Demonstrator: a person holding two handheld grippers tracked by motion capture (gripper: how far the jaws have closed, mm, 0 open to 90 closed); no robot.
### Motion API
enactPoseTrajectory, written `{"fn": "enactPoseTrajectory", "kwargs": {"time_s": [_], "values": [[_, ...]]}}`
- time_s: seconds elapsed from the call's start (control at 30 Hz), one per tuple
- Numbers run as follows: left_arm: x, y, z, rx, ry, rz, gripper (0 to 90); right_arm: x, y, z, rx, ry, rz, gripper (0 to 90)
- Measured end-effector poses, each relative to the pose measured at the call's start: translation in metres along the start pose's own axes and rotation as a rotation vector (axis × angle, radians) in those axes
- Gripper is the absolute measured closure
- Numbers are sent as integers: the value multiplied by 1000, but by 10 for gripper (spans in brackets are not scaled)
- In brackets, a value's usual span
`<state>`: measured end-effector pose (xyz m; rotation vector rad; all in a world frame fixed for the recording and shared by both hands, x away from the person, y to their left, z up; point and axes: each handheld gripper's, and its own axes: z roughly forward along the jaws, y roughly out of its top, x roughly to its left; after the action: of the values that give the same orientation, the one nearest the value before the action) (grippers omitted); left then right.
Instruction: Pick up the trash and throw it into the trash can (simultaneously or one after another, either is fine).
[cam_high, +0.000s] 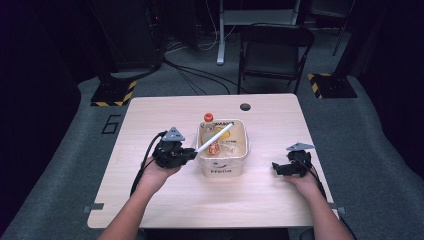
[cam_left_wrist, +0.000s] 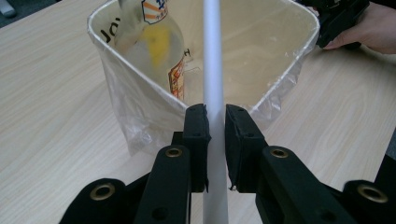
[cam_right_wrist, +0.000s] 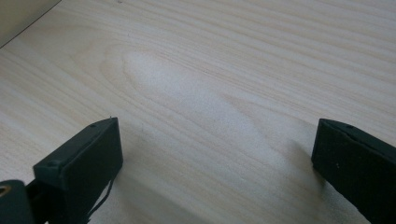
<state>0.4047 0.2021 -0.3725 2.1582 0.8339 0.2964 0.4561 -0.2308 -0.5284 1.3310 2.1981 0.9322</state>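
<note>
A clear plastic bin (cam_high: 239, 161) lined with a bag stands mid-table, its rim (cam_left_wrist: 100, 42) close in the left gripper view. Inside leans a bottle (cam_high: 214, 145) with an orange cap and a yellow label (cam_left_wrist: 159, 44). My left gripper (cam_high: 191, 154) sits just left of the bin, shut on a white tube (cam_high: 215, 138) that slants up over the bin's opening. In the left gripper view the tube (cam_left_wrist: 213, 70) runs between both pads. My right gripper (cam_high: 274, 167) rests on the table right of the bin, open, with bare wood between its jaws (cam_right_wrist: 212, 154).
The wooden table (cam_high: 150, 115) has a round cable hole (cam_high: 245, 106) at the back. Behind the table stand a folding chair (cam_high: 274, 50) and black stands with striped bases (cam_high: 114, 93). A person's hand holding the right gripper (cam_left_wrist: 369, 32) appears past the bin.
</note>
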Motion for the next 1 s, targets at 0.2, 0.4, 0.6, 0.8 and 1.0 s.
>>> {"fn": "enactPoseTrajectory", "kwargs": {"time_s": [0.2,0.4,0.6,0.8,1.0], "values": [[1,9,9,6,-2,1,792,0,0,0,0,-2,-1,10],[3,14,17,2,-5,-10,790,0,0,0,0,-1,-1,10],[4,18,24,15,-2,-14,788,0,0,0,4,-3,4,10],[6,22,30,12,-1,-29,785,1,0,0,3,-3,6,10],[6,25,33,-5,-2,-23,745,1,0,0,3,-2,7,10]]}}
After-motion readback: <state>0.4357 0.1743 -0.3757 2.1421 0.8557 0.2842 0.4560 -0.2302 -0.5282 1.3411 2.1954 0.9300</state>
